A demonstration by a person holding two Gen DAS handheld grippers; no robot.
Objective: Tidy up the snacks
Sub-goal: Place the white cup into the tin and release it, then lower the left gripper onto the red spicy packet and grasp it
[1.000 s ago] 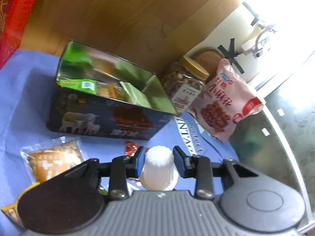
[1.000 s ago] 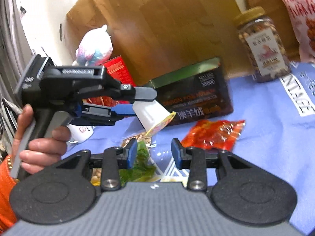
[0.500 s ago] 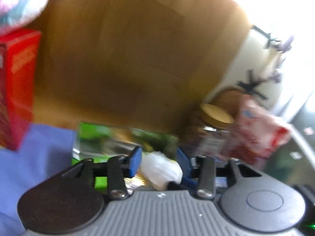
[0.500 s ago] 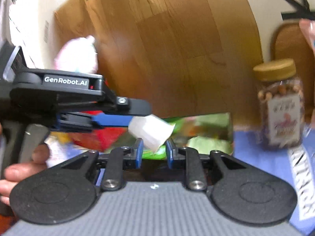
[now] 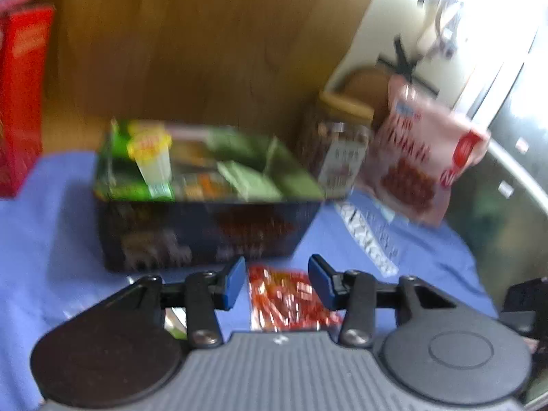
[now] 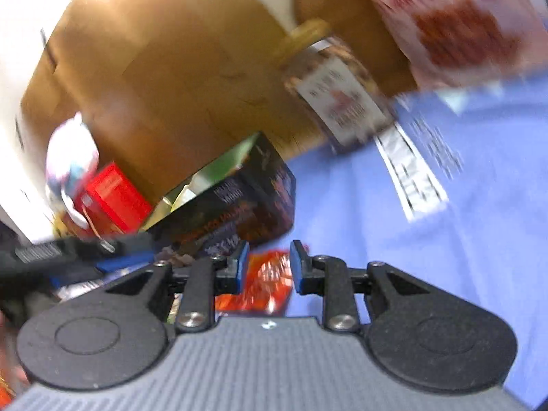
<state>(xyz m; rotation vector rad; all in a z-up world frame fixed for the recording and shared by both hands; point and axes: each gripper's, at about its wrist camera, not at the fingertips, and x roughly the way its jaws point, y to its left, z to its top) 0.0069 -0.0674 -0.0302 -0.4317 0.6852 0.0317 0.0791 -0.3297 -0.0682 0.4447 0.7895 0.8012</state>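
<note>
A dark open tin box stands on the blue cloth and holds green packets and a white jelly cup with a yellow lid at its left end. My left gripper is open and empty, just in front of the box, over a red snack packet. My right gripper is open and empty, over the same red packet, to the right of the box. The left gripper also shows at the left of the right wrist view.
A jar of nuts and a pink snack bag stand right of the box. A red carton stands at the far left. A wooden panel backs the table. The blue cloth extends to the right.
My left gripper let go of the white jelly cup, which now sits in the box, and pulled back open. My right gripper dropped down toward the red packet.
</note>
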